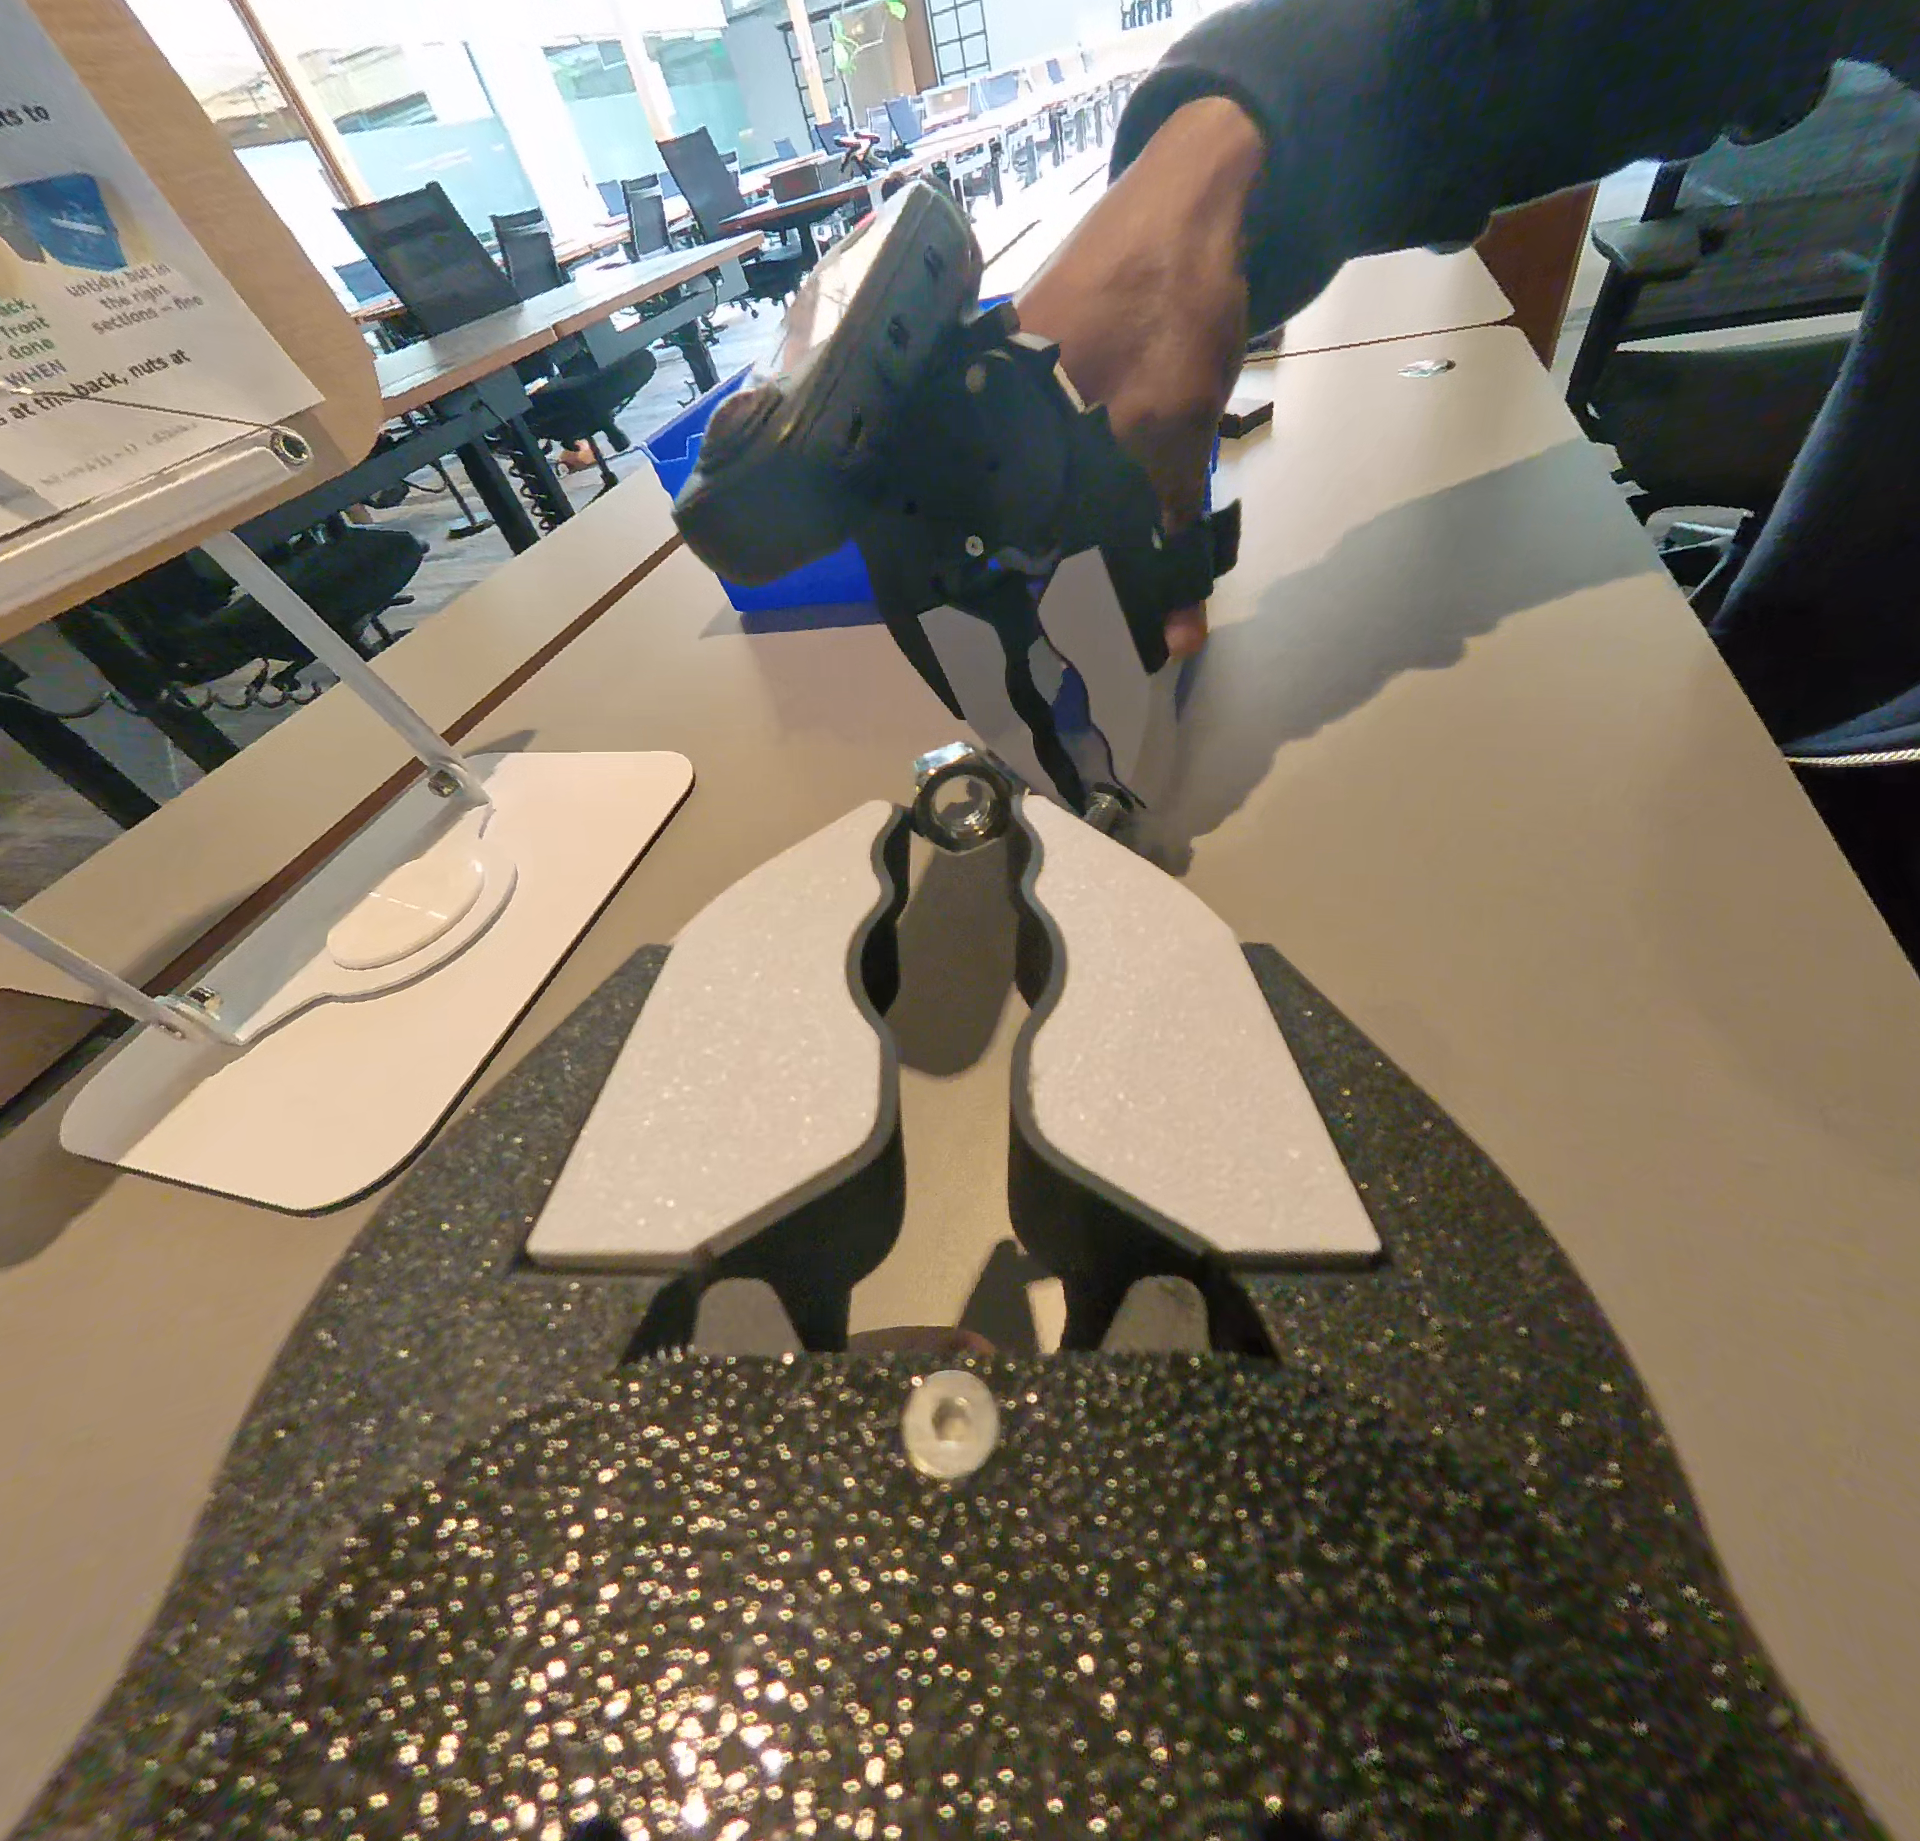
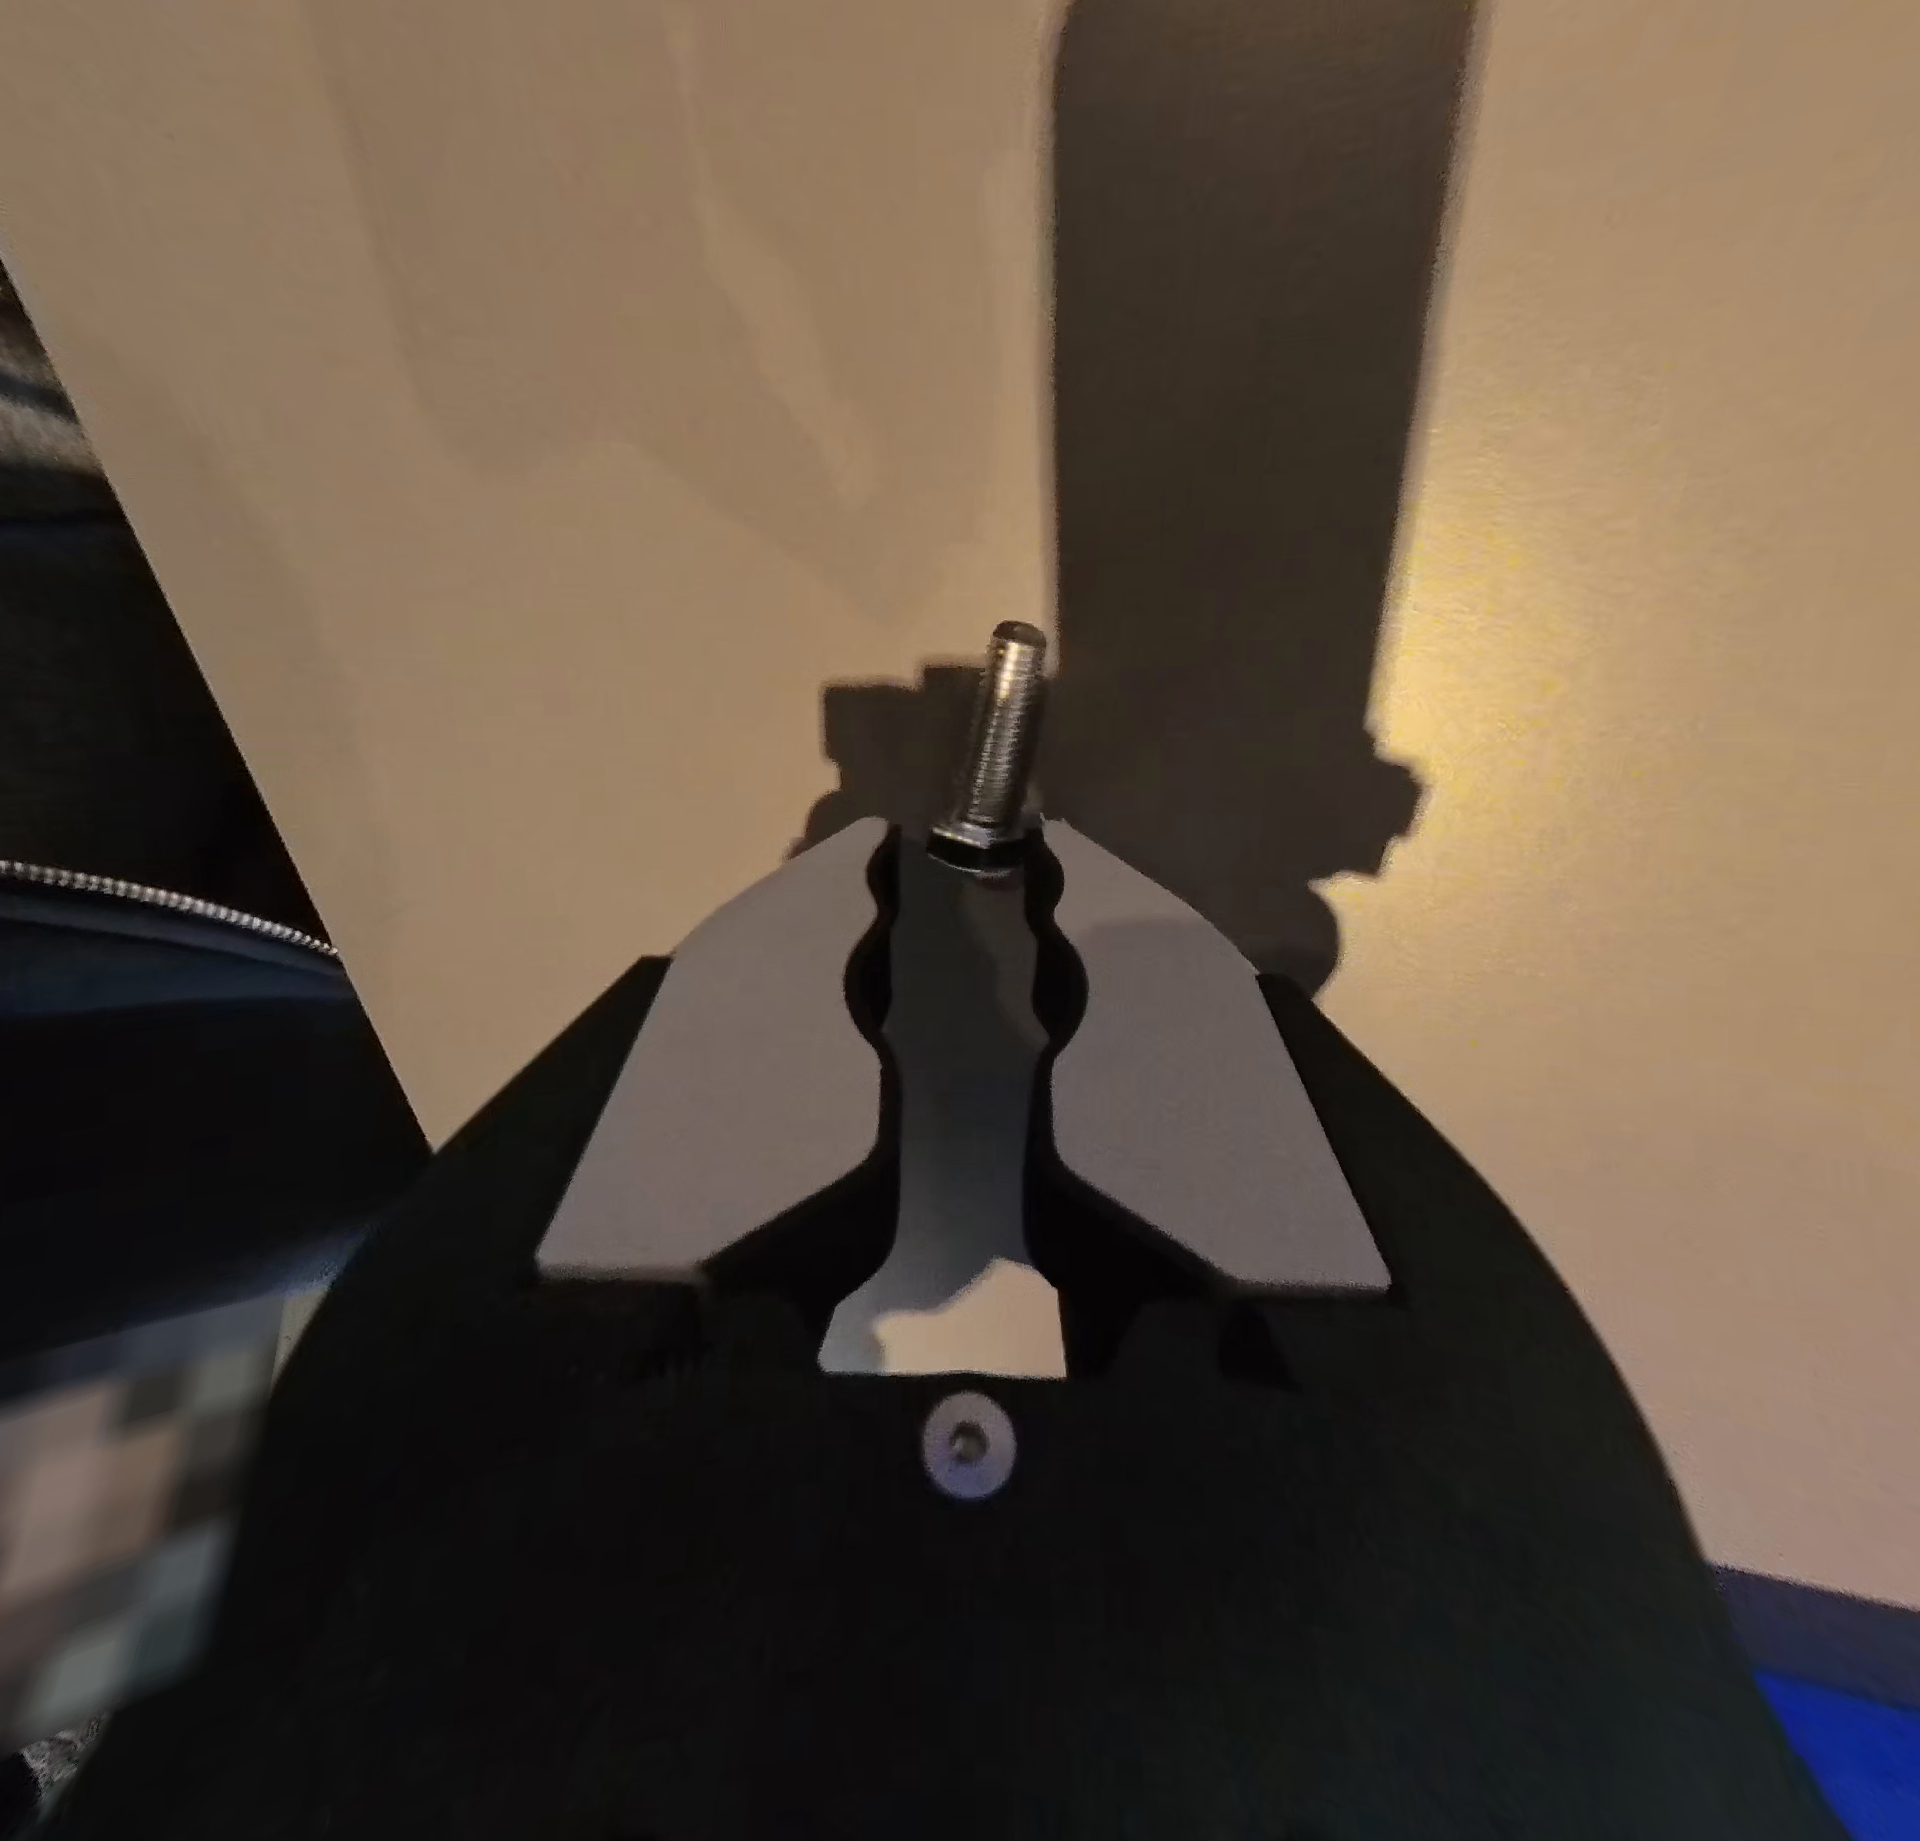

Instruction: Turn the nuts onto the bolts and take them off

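The nut (image 1: pixel 957 812) is a shiny silver hexagon with its threaded hole facing the camera, and it is pinched at the very tips of the left tongs (image 1: pixel 957 825), which are closed to a narrow gap around it, above the tan bench (image 1: pixel 1455 856). The bolt (image 2: pixel 1000 742) is bright metal with fine thread along the whole shaft; its head is gripped at the tips of the right tongs (image 2: pixel 971 851), almost closed on it, and the shaft points away from the camera toward 12 o'clock. In the left wrist view the right tongs (image 1: pixel 1091 799) come down from 1 o'clock, held by a hand (image 1: pixel 1143 337) in a dark sleeve, and the bolt (image 1: pixel 1107 812) lies just beside the nut at its 3 o'clock. Behind the hand there is a blue bin (image 1: pixel 707 441). At 9 o'clock a white stand base (image 1: pixel 364 1012) rests on the bench.
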Action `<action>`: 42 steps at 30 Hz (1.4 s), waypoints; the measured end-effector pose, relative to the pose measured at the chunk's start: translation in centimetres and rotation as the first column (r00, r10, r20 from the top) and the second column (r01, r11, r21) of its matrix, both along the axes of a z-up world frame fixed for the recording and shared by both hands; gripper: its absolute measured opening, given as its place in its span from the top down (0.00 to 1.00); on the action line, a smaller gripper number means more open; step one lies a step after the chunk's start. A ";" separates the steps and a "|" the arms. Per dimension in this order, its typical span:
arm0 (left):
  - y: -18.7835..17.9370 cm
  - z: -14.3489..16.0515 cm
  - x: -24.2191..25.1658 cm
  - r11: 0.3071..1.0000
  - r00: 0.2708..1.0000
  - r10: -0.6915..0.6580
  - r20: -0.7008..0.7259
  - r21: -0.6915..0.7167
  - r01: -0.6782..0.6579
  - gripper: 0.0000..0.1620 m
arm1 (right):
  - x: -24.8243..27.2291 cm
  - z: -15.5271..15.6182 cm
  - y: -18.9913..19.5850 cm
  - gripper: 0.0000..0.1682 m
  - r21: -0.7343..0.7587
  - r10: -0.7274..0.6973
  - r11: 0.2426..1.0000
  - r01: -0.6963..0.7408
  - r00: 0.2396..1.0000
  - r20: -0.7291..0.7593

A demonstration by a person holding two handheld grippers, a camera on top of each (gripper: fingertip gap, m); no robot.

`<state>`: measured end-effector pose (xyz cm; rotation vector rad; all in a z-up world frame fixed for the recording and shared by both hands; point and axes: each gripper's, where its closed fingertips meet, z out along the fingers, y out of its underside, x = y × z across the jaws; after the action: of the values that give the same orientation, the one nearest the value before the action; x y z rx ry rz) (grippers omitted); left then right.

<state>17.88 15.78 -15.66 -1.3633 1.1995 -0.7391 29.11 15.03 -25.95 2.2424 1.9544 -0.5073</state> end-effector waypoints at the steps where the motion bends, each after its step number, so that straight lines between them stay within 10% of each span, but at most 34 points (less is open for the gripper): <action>1: 0.0 0.0 0.0 1.000 1.000 0.000 0.000 0.001 0.000 0.90 | 0.0 0.0 0.1 0.88 0.001 -0.016 1.000 0.016 1.000 0.002; 21: -0.2 0.0 0.1 1.000 1.000 -0.009 -0.003 0.006 0.009 0.89 | -0.2 -0.2 0.4 0.89 0.366 0.021 0.930 -0.030 0.999 0.030; 42: -0.9 -2.4 1.3 0.998 0.991 -0.070 -0.115 -0.001 0.070 0.90 | -6.5 6.3 1.6 0.89 0.880 0.360 0.441 0.175 0.864 -0.352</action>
<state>19.14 14.83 -18.06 -1.3822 1.3450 -0.7150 22.59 16.62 -19.70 2.6610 3.2178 0.0901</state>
